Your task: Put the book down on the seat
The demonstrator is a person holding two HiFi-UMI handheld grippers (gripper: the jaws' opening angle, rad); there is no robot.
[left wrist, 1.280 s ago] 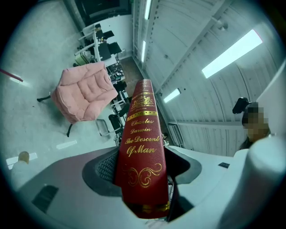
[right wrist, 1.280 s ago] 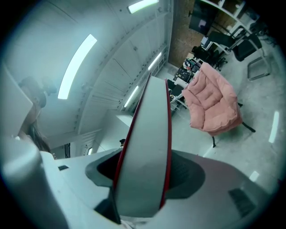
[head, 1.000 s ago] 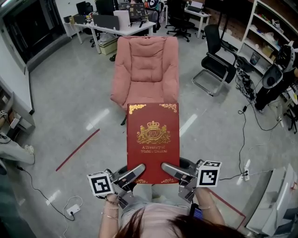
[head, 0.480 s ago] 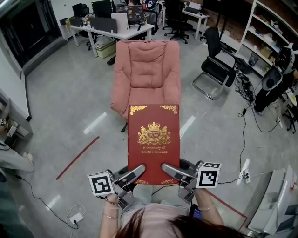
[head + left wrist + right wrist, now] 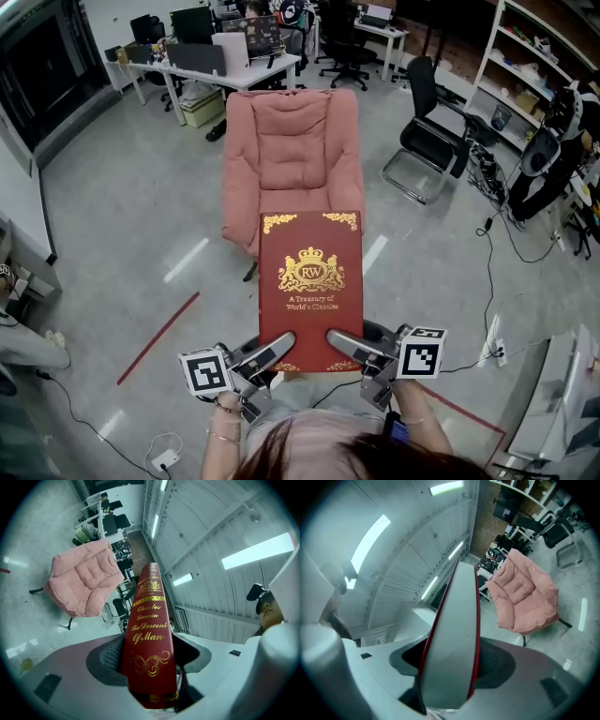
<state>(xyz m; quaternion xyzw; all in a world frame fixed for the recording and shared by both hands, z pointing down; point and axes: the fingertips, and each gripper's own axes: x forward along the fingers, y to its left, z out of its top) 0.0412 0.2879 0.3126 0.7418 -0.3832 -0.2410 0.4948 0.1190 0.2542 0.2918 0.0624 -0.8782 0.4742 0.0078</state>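
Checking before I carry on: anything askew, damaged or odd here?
Nothing stands out. The red book looks square and undamaged, clamped at its near edge by the left gripper and right gripper; the pink armchair stands upright ahead.

Office with desks (image 5: 251, 67), monitors (image 5: 197, 22), office chairs (image 5: 429, 133).
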